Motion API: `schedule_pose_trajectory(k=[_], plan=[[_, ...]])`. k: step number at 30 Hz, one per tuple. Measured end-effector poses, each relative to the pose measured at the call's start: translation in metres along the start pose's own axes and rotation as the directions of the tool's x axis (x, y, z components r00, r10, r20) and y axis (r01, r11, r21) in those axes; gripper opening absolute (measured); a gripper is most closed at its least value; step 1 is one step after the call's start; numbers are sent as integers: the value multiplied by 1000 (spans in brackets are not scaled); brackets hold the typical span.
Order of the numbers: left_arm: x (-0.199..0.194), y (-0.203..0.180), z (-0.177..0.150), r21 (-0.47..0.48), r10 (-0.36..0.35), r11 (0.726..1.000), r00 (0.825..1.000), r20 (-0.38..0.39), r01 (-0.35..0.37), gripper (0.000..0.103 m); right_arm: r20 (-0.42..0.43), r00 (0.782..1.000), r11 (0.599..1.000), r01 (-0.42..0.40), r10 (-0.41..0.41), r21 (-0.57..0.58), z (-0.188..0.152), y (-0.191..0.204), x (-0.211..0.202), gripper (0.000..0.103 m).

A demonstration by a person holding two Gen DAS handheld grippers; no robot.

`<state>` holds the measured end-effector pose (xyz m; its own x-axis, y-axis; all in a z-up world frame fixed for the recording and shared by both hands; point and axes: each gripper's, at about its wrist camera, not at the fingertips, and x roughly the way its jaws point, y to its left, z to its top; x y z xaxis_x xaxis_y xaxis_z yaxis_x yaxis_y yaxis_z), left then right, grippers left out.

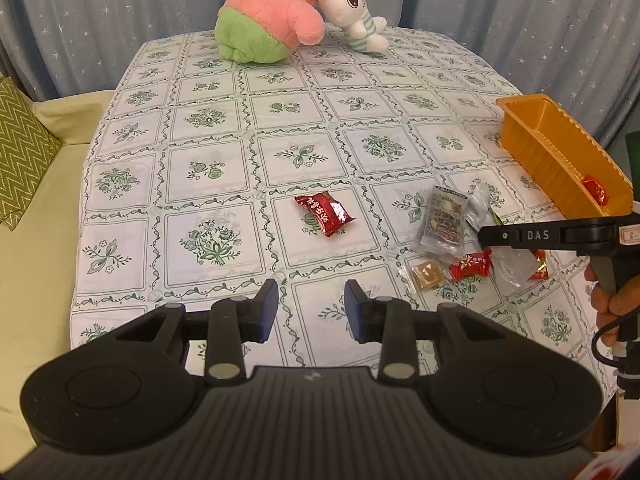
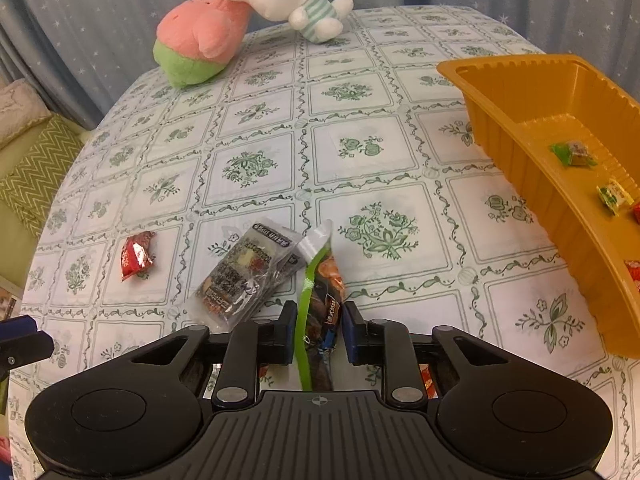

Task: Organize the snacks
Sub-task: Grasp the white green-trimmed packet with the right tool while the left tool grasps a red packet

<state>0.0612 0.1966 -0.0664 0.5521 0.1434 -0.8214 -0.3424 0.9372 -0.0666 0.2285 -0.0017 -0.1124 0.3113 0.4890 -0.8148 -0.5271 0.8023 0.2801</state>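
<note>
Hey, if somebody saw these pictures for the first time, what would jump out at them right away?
Probably the pink and green plush and the white bunny plush leaning together at the table's far edge. Next, the orange tray on the right with a few candies inside. Nearest, the right tool has a green-edged snack packet between its pads.

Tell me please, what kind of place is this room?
Probably a home living room or bedroom: a table under a floral tablecloth, plush toys at its far edge before a star-patterned curtain, and a zigzag cushion on a cream seat beside it.
</note>
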Motion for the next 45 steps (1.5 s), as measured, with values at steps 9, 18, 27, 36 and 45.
schedule_pose_trajectory(k=[9, 18, 27, 36, 45], plan=[[22, -3, 10, -4, -11, 1000, 1000, 10, 11, 32, 31, 1000, 999, -2, 1, 48, 5, -18, -18, 23], [65, -9, 34, -55, -15, 998, 1000, 4, 15, 33, 71, 997, 995, 4, -11, 100, 9, -41, -44, 23], [96, -14, 50, -57, 18, 998, 1000, -10, -18, 34, 91, 996, 990, 8, -22, 144, 6, -60, -64, 23], [105, -20, 51, -2, 64, 998, 998, -18, -64, 24, 86, 996, 987, 4, -18, 163, 2, -69, -67, 23], [93, -18, 48, 11, 62, 998, 998, -6, -62, 22, 83, 997, 989, -19, 7, 150, 2, -65, -66, 23]])
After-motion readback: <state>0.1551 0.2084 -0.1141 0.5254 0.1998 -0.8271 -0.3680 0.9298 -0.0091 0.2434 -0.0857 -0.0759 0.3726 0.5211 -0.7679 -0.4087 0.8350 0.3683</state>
